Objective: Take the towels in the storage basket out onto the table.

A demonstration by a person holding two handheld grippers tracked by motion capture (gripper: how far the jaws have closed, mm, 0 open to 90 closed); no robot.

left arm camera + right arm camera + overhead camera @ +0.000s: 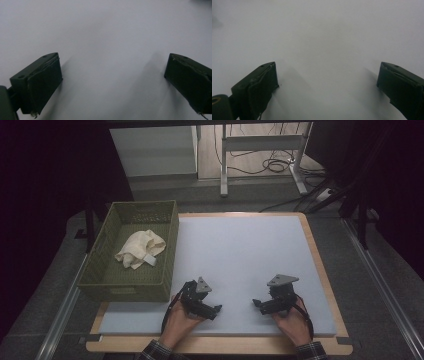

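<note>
A cream cloth (140, 248) lies crumpled inside the olive green basket (102, 277) at the table's left. My left gripper (216, 310) rests low over the white mat (240, 255) near the front edge, right of the basket; its jaws stand wide apart with nothing but mat between them (112, 82). My right gripper (257, 303) sits farther right on the same mat, also open and empty (327, 87). The two grippers point toward each other. A hand holds each one from below.
The basket stands on the left side of the wooden table board (320, 265), its right wall beside the mat. Behind the table are a desk frame (224, 165) and loose cables (275, 165) on the floor. A metal rail (385, 290) runs along the right.
</note>
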